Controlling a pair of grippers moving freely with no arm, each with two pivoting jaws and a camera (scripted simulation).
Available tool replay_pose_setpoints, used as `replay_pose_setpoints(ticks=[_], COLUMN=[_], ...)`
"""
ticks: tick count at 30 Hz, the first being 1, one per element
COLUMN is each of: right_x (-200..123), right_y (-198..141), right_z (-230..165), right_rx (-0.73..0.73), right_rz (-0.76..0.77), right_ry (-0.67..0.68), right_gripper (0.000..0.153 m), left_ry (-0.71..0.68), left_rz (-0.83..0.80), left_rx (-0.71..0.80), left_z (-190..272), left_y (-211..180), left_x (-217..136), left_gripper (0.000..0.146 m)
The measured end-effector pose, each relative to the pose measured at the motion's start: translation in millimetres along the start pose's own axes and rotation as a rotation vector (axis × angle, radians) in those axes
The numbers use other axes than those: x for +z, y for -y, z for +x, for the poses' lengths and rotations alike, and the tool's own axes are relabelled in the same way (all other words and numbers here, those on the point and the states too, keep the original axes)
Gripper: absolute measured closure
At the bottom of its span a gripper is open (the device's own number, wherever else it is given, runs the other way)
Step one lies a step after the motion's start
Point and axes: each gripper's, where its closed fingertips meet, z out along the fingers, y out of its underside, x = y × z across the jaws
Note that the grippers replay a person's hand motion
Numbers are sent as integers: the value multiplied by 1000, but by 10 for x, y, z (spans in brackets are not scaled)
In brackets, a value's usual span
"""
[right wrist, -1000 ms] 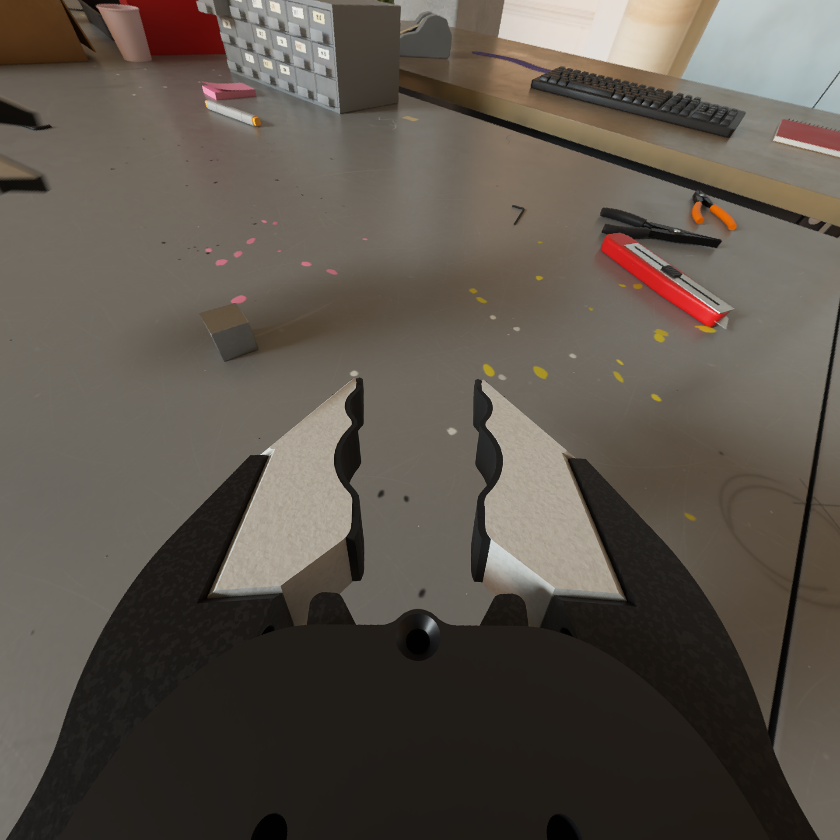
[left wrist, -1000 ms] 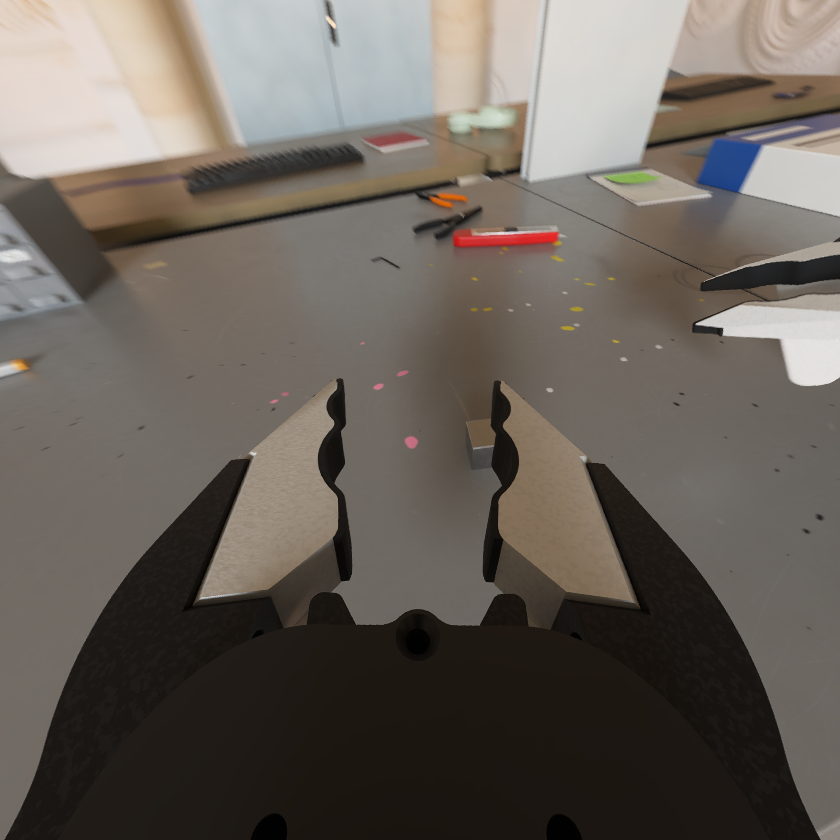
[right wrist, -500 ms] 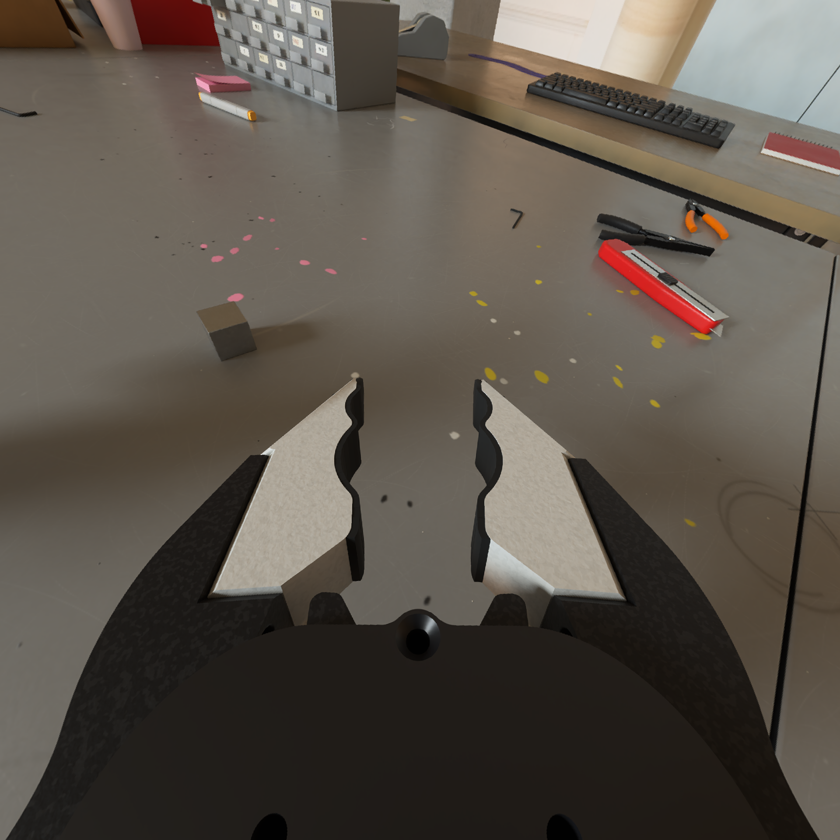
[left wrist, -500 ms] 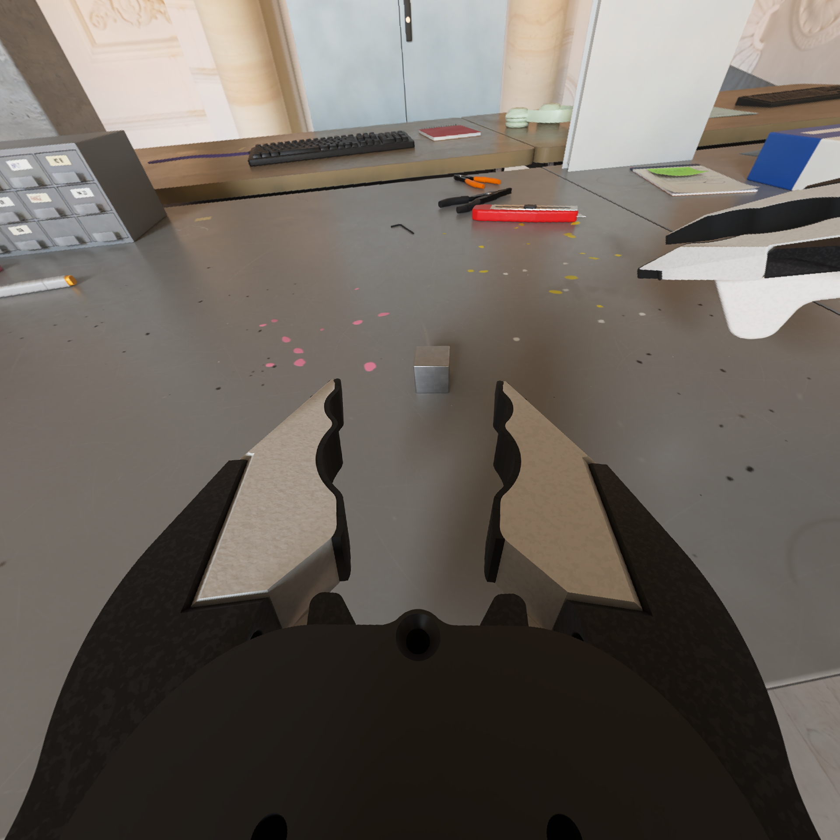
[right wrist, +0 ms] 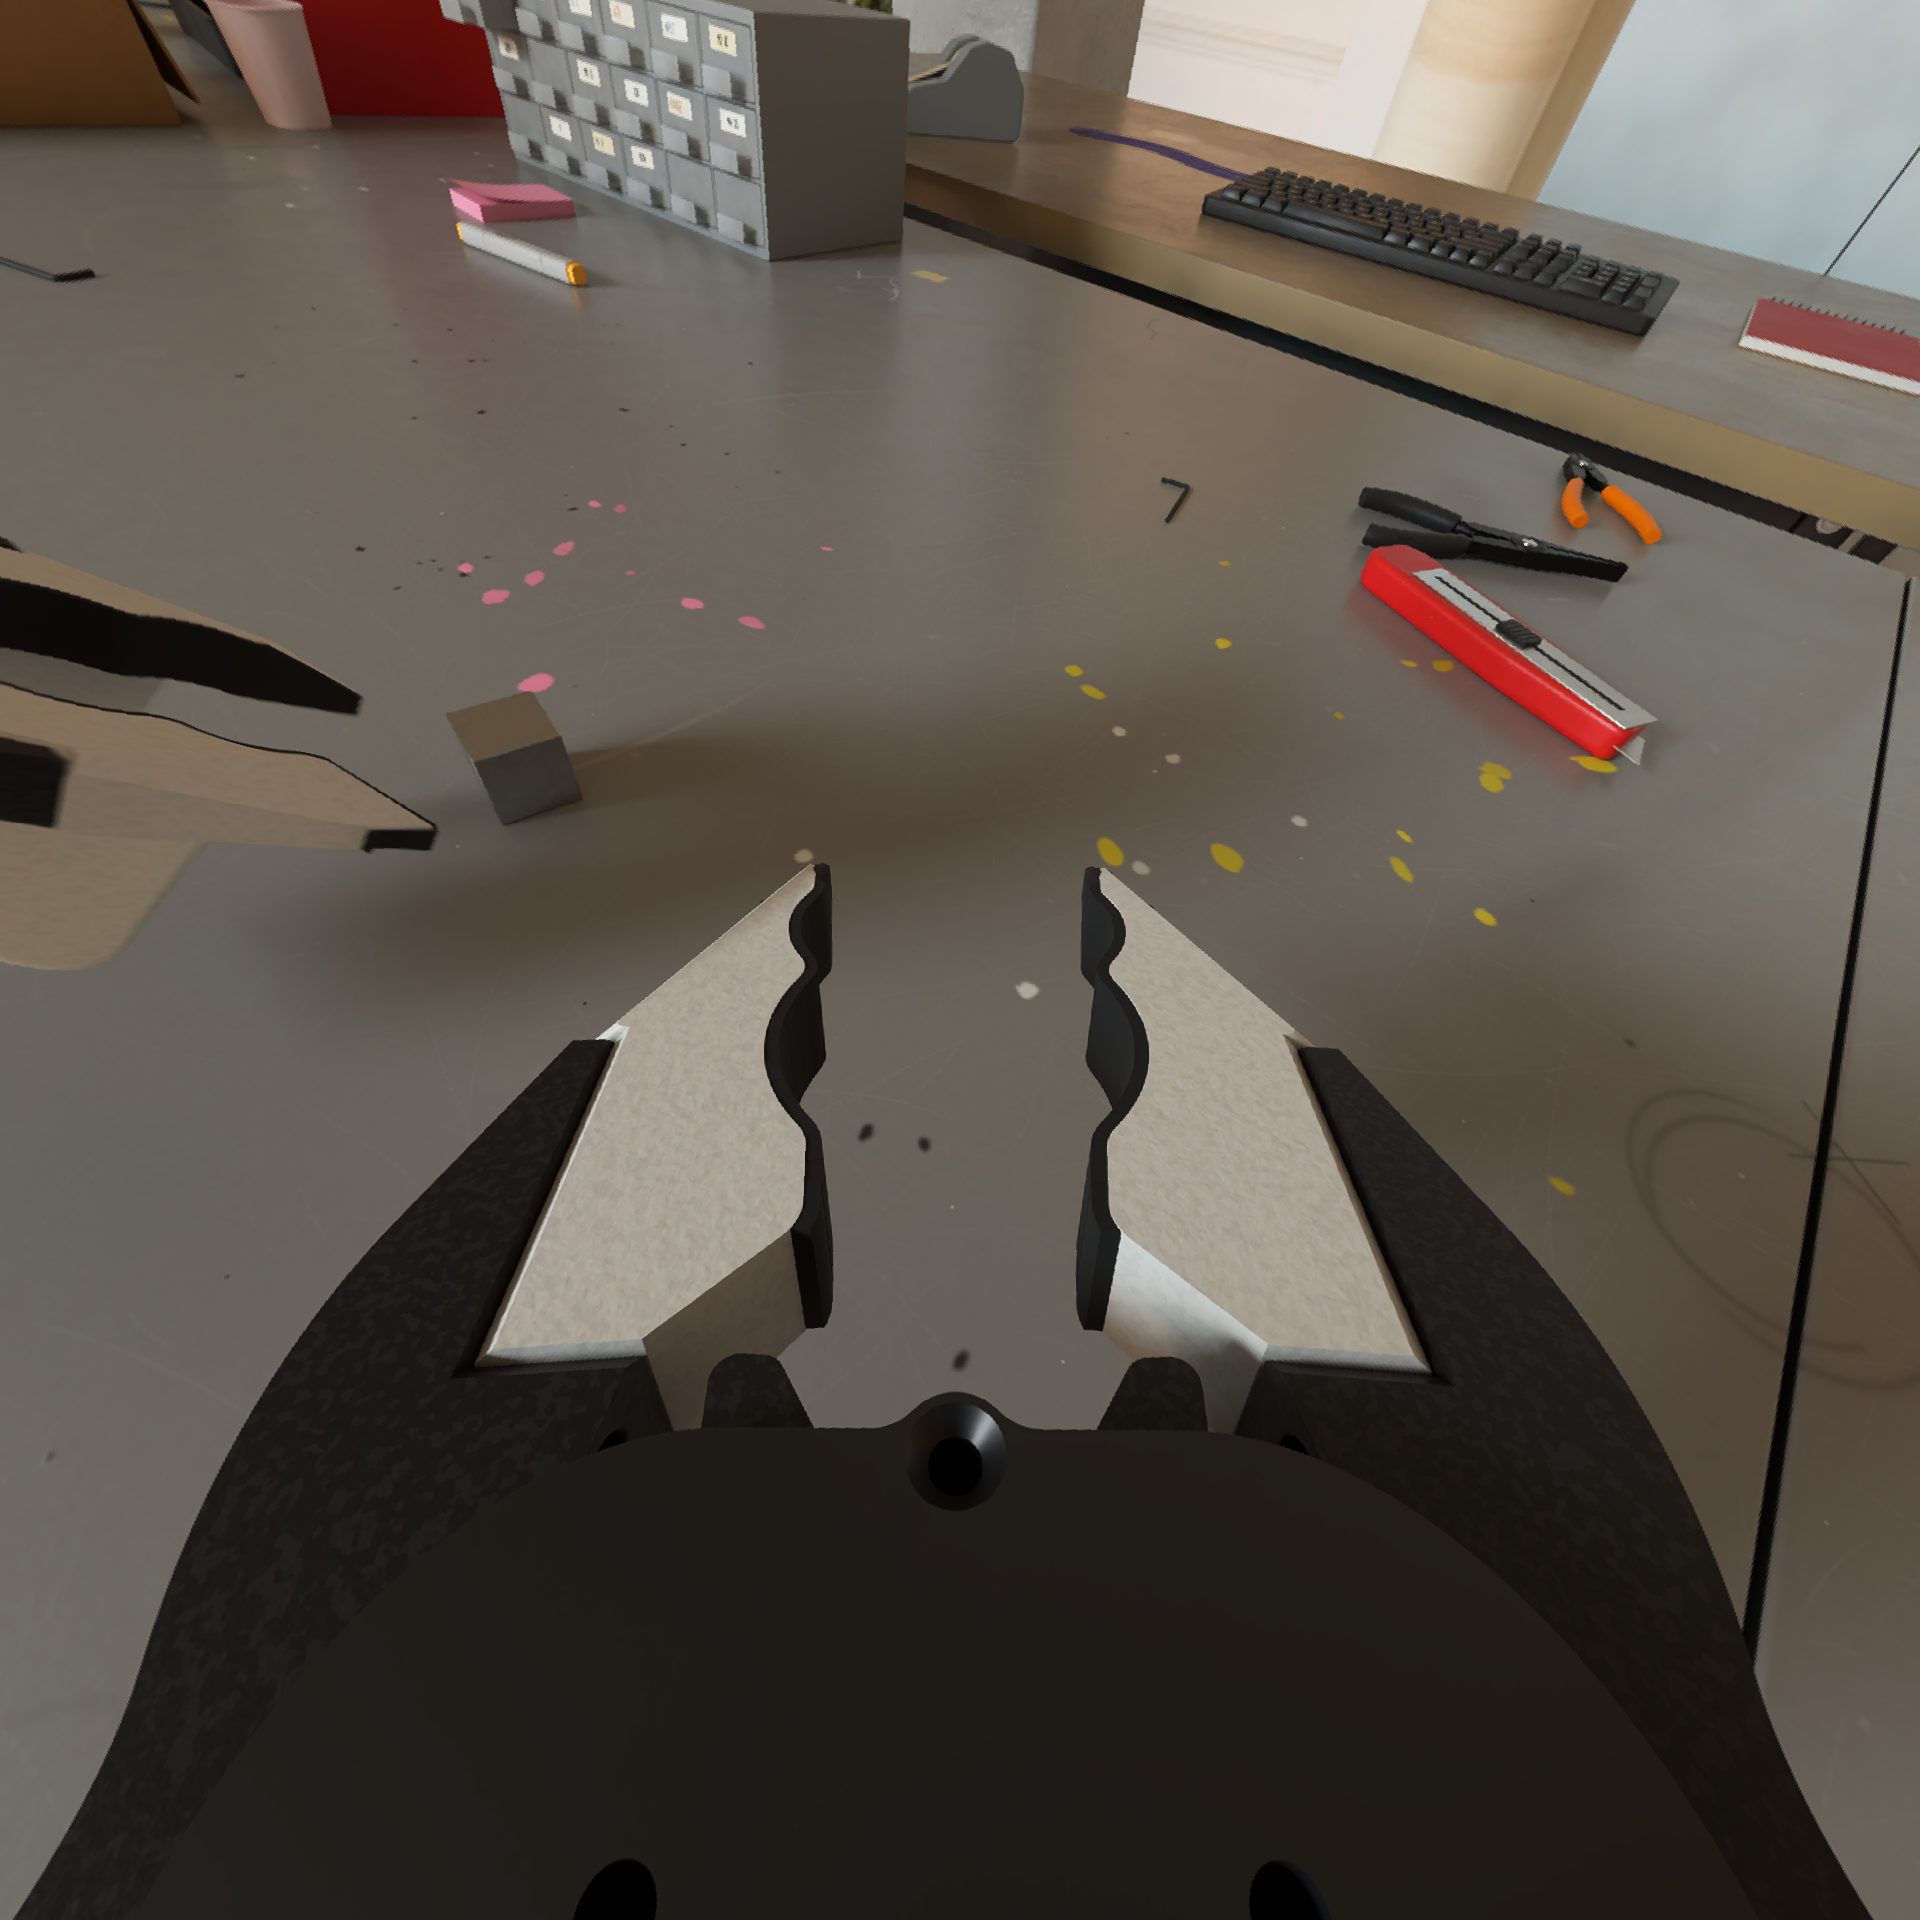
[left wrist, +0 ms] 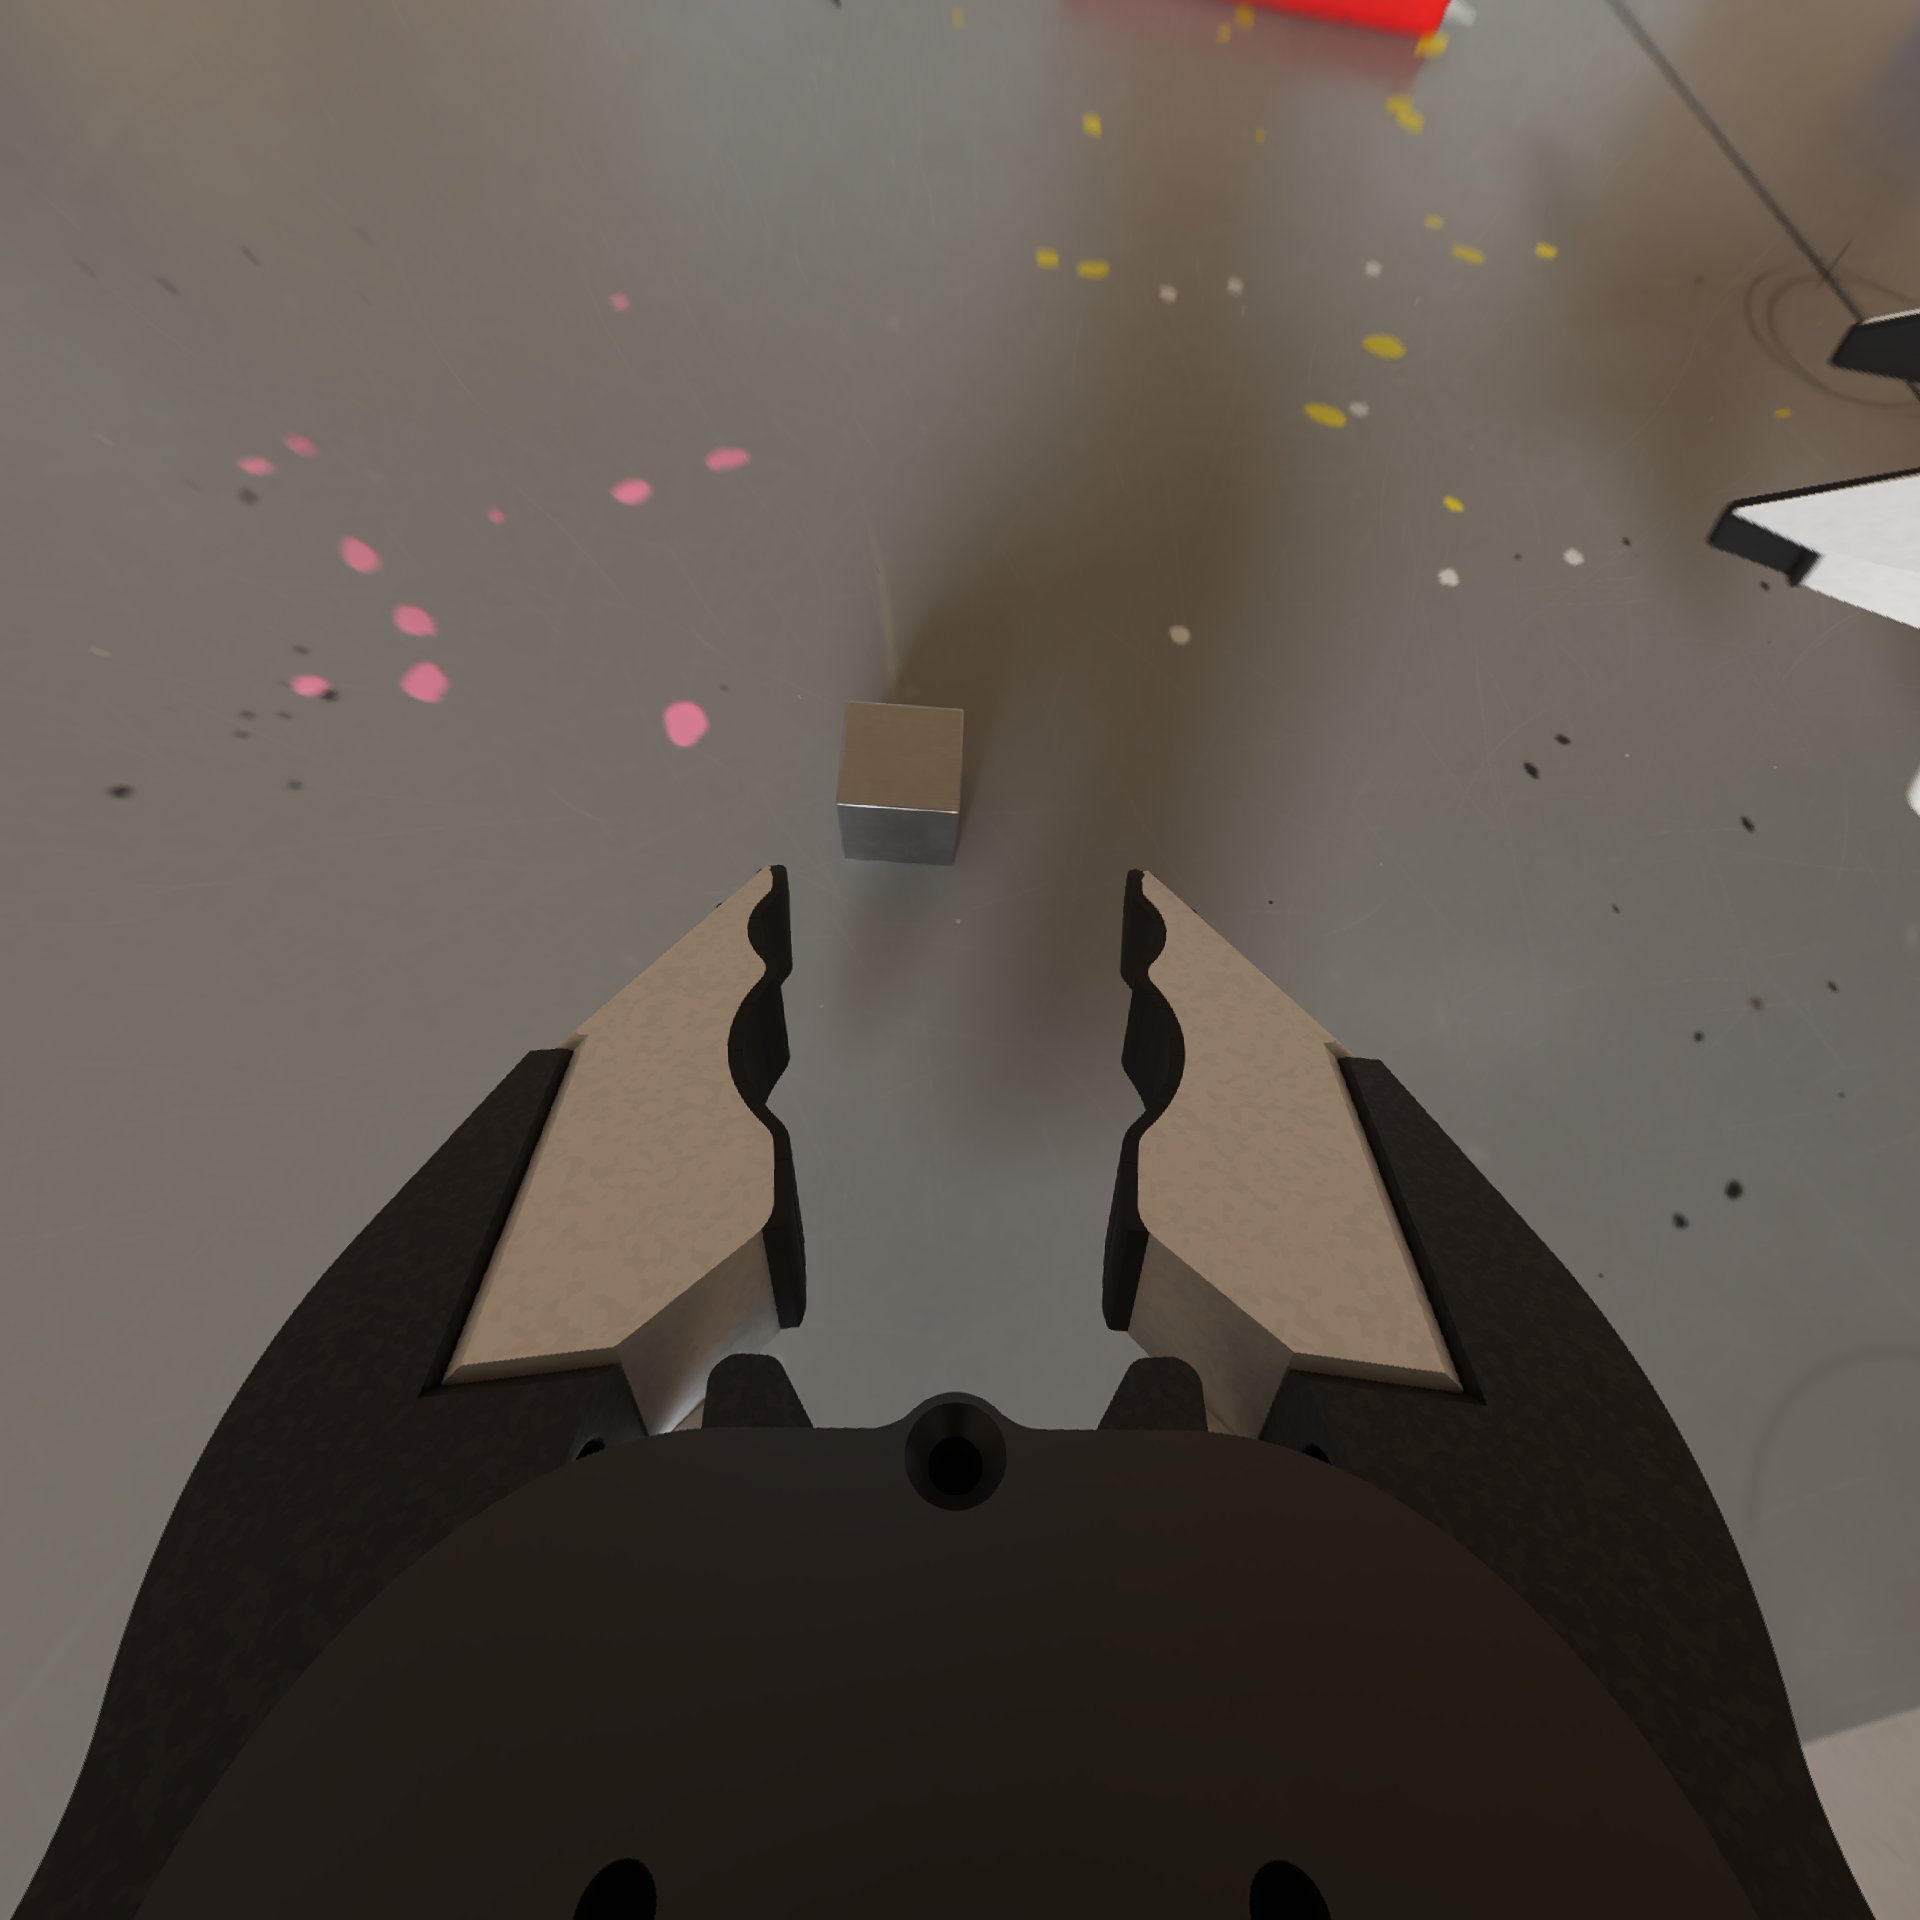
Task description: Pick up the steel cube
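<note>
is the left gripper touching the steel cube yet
Apart. In the left wrist view the left gripper is open, and bare table shows between its fingertips and the steel cube, which sits just beyond them.

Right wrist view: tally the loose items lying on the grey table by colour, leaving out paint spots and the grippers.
Grey/steel: 2, steel cube, drawer cabinet
Red: 1, utility knife
Pink: 2, sticky-note pad, cup
Black: 3, pliers, two hex keys
Orange-handled: 1, small cutters
White: 1, marker
Total: 10
</note>
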Motion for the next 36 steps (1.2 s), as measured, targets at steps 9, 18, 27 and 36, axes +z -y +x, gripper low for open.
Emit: replay_pose_setpoints(ticks=[9, 18, 27, 36], right_x=[-40, -45, -39, -43], right_y=[-2, -25, -27, -9], right_z=[92, 118, 113, 93], right_rx=[40, 59, 55, 58], right_rz=[14, 13, 10, 15], right_ry=[4, 13, 11, 19], right_gripper=[104, 104, 104, 105], left_ry=[40, 45, 14, -36], left_rz=[-118, -121, -133, -238], left_rx=[49, 110, 141, 395], left_z=[-142, -121, -134, -507], left_y=[67, 96, 108, 538], left_x=[275, 394, 363, -245], left_gripper=[84, 119, 119, 119])
